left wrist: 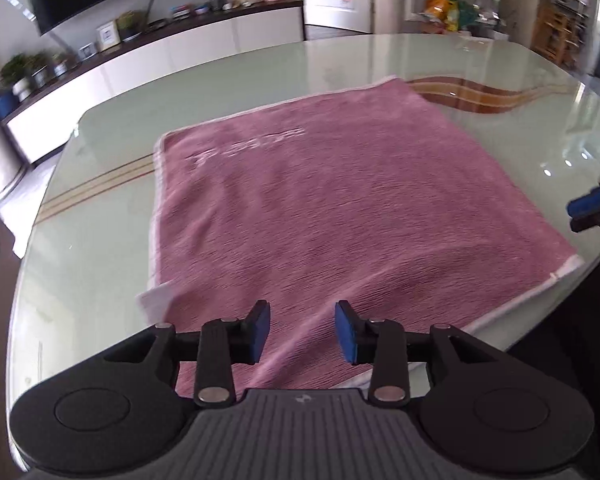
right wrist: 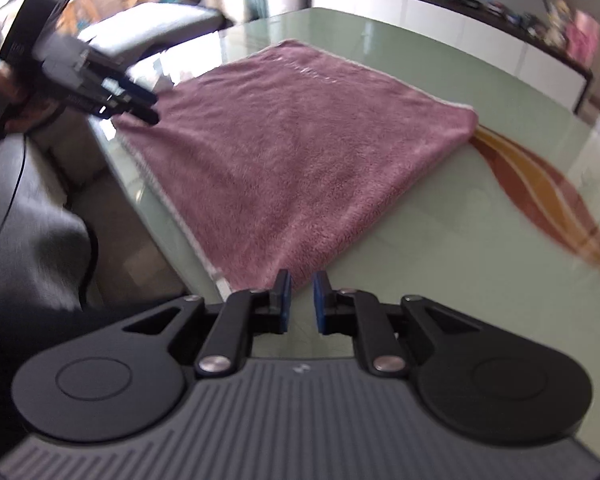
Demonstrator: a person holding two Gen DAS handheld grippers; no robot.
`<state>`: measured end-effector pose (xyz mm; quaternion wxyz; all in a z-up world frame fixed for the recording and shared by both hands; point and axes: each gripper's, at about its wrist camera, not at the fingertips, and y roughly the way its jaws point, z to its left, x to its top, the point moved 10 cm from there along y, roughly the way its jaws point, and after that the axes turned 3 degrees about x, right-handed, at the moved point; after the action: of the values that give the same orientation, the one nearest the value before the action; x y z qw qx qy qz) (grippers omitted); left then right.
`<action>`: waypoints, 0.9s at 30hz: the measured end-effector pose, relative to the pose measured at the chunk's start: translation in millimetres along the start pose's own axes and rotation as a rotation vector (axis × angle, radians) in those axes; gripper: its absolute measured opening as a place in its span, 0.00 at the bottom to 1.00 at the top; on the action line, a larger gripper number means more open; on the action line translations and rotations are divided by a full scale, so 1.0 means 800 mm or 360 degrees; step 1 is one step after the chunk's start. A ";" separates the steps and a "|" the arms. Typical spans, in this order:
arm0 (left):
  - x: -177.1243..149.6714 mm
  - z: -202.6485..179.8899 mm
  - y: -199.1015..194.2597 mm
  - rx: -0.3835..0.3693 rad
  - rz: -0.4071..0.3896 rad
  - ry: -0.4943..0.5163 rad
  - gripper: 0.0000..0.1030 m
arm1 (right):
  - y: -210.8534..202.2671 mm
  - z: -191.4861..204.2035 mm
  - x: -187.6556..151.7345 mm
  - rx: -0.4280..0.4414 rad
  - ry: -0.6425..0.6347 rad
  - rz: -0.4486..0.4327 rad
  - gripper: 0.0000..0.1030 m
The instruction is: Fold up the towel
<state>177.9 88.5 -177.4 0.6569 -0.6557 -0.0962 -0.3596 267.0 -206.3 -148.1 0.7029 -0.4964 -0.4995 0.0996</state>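
Note:
A pink towel (left wrist: 340,208) with white edging lies flat on the glass table (left wrist: 100,280), and its near edge runs along the table's rim. It looks doubled, with a lower layer poking out at the near left corner. My left gripper (left wrist: 302,332) hovers open over the towel's near edge, nothing between its blue pads. In the right wrist view the towel (right wrist: 300,140) spreads ahead. My right gripper (right wrist: 302,302) is open with a narrow gap, just short of the near right corner and holding nothing. The left gripper (right wrist: 146,106) shows at the towel's far-side corner.
The table (right wrist: 440,220) is pale green glass with a brown and orange wave pattern (right wrist: 540,184) to the right of the towel. A white sideboard (left wrist: 180,52) with plants and frames stands beyond. A hand (right wrist: 4,92) holds the left gripper. The right gripper (left wrist: 592,208) shows at the edge.

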 end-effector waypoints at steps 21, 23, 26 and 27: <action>0.029 -0.215 0.039 -0.0732 0.0020 0.0289 0.39 | 0.021 0.017 0.016 0.0030 -0.0288 -0.0113 0.41; 0.028 -0.217 0.041 -0.0751 0.0036 0.0284 0.39 | 0.022 0.014 0.019 0.0037 -0.0288 -0.0119 0.41; 0.025 -0.220 0.045 -0.0779 0.0059 0.0277 0.39 | 0.018 0.006 0.019 0.0051 -0.0286 -0.0118 0.43; 0.026 -0.221 0.046 -0.0783 0.0056 0.0268 0.39 | 0.018 0.003 0.018 0.0059 -0.0276 -0.0109 0.44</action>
<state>153.6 -87.9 -215.4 0.4895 -0.7651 0.0608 -0.4140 277.2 -188.2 -150.8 0.6692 -0.4555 -0.5731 0.1273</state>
